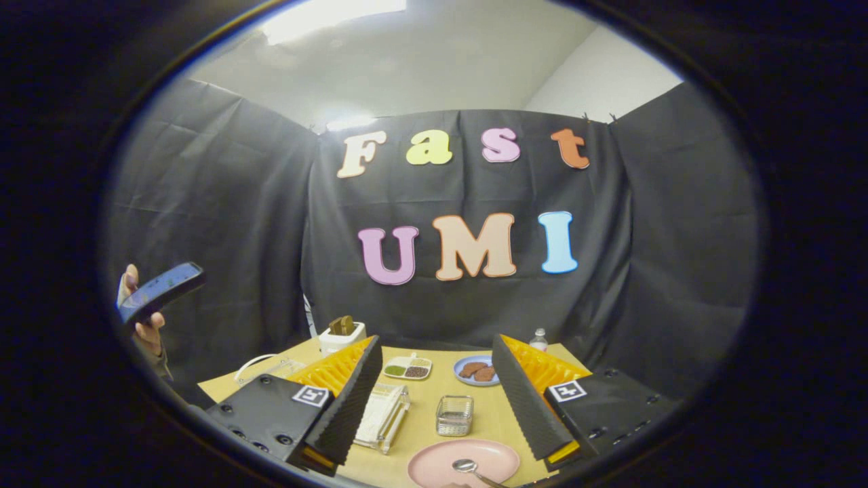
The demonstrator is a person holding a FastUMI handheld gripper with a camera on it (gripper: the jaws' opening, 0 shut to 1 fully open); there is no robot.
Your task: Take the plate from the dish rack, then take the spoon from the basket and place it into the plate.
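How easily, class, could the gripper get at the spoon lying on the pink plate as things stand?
Probably easily: the gripper is open, holding nothing, and the spoon lies uncovered on the pink plate between its fingers, with nothing in between.

Gripper (441, 400): we see the fingers spread wide, nothing held; open lane between them.
Lane floor: pink plate (464, 462) with spoon (468, 466) lying in it; wire basket (454, 415) just beyond.
Beside left finger: clear rack (383, 417), close to the pad.
Far table (434, 386): divided dish (407, 368), blue plate (477, 371), white holder (341, 335), bottle (538, 339) stand along the back.
Left edge: a hand (139, 305) with a phone (159, 291), raised well above the table.
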